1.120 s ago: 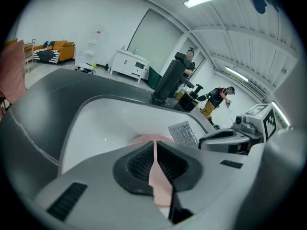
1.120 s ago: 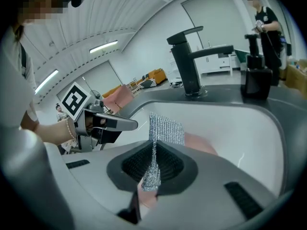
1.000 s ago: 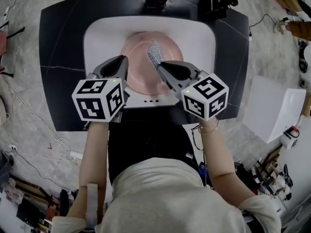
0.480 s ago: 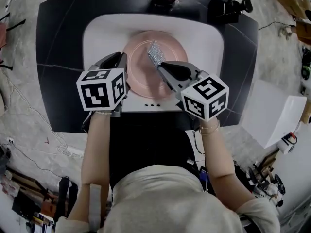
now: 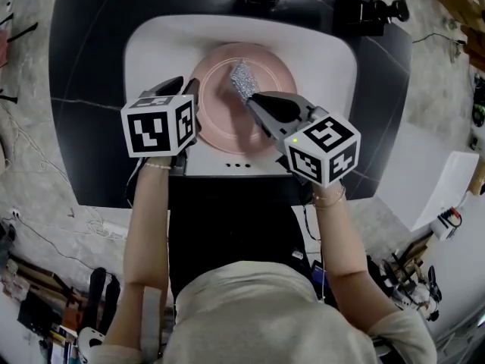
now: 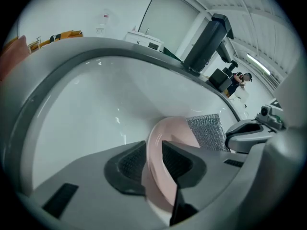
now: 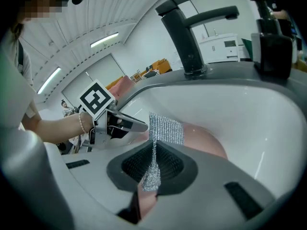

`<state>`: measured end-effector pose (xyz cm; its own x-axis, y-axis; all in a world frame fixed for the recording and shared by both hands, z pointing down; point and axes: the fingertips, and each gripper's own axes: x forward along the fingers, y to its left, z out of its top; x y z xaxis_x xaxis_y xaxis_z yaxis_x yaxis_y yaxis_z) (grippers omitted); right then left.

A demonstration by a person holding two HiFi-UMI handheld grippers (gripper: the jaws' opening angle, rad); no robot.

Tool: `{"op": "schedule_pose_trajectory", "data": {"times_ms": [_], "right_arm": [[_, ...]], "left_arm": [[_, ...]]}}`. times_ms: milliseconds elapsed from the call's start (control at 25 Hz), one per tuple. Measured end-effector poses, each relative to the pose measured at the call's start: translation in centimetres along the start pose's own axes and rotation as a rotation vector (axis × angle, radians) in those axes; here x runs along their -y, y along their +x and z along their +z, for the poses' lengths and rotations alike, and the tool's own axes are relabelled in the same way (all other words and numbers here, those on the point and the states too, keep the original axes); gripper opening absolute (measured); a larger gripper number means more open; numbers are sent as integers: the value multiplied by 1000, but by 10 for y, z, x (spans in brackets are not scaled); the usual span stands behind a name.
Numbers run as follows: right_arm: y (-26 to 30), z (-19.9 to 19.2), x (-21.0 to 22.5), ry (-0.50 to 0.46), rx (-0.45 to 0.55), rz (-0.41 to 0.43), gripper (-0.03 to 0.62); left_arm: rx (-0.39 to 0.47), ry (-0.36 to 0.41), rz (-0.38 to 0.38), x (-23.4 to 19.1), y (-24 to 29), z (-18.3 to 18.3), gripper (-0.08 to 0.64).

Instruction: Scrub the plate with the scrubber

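Plate [image 5: 220,123], pink, sits in the white sink [image 5: 155,51]. Its left rim is hidden under the left gripper [image 5: 191,91], whose jaws clamp that rim. The right gripper [image 5: 254,101] is closed on the silver scrubber [image 5: 242,80], whose free end lies over the plate's middle.

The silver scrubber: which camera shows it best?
The right gripper view: the scrubber fills the centre, pinched in the right claw, pink plate behind. The head view shows it small; the left gripper view shows part, past the plate's rim.
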<state>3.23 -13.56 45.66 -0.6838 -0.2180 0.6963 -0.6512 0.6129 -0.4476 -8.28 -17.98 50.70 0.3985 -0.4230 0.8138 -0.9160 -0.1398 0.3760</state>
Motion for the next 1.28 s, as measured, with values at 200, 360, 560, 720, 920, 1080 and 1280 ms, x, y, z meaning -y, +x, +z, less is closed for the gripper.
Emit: {"op": "schedule_pose_trajectory", "data": {"times_ms": [200, 360, 560, 720, 920, 1080, 1280], "right_arm": [[4, -2, 3, 0, -9, -3, 32], [6, -5, 5, -1, -21, 2, 32], [9, -8, 6, -27, -40, 5, 32], [11, -13, 5, -59, -66, 4, 32], [13, -16, 8, -120, -105, -15, 32], [15, -26, 8, -180, -159, -20, 32], [19, -39, 5, -226, -240, 1, 32]], "left_arm": [[-39, -7, 6, -4, 9, -8, 100], [-72, -10, 0, -5, 15, -15, 106], [-103, -5, 10, -5, 21, -19, 104], [-129, 7, 12, -4, 27, -25, 104], [-149, 28, 55, -9, 29, -28, 61], [-151, 31, 42, -6, 25, -26, 54], [-136, 27, 2, -1, 18, -20, 42]]}}
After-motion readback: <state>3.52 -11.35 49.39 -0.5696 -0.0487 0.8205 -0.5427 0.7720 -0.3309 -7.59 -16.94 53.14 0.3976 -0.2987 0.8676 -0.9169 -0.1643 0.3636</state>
